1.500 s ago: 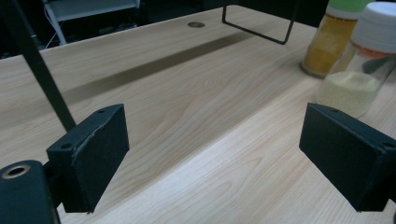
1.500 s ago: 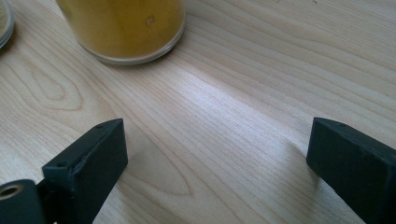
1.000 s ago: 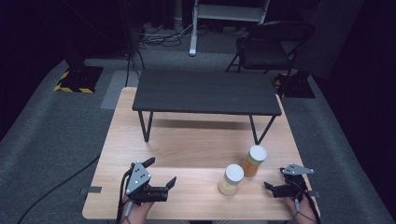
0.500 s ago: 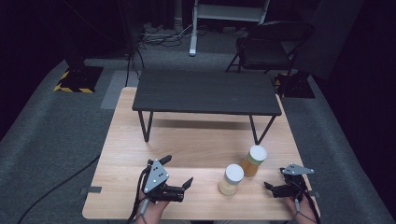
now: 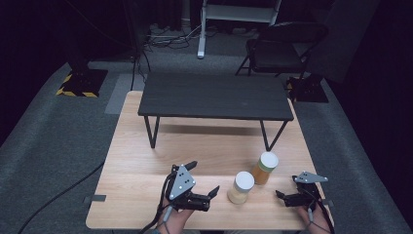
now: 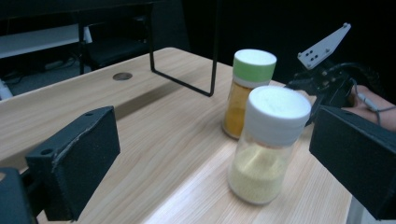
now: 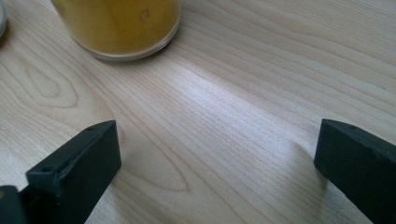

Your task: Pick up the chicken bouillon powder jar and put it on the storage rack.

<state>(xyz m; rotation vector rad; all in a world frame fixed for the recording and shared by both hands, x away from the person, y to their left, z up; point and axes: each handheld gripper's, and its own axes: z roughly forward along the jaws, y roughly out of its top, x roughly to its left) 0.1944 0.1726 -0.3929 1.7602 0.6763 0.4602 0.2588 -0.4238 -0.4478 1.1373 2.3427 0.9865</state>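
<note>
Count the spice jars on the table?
2. The white-lidded jar stands just ahead of the open left gripper; the green-lidded jar is beside it, farther back toward the right. None look hidden.

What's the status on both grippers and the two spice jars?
Left gripper open, aimed at white-capped jar, not touching. Right gripper open, low over table, near green-capped jar. Both jars upright, close together. Nothing between the left gripper and the white-capped jar.

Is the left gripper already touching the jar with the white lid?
Apart. In the left gripper view, the white-lid jar stands between the open jaws of the left gripper, with bare table on both sides.
</note>
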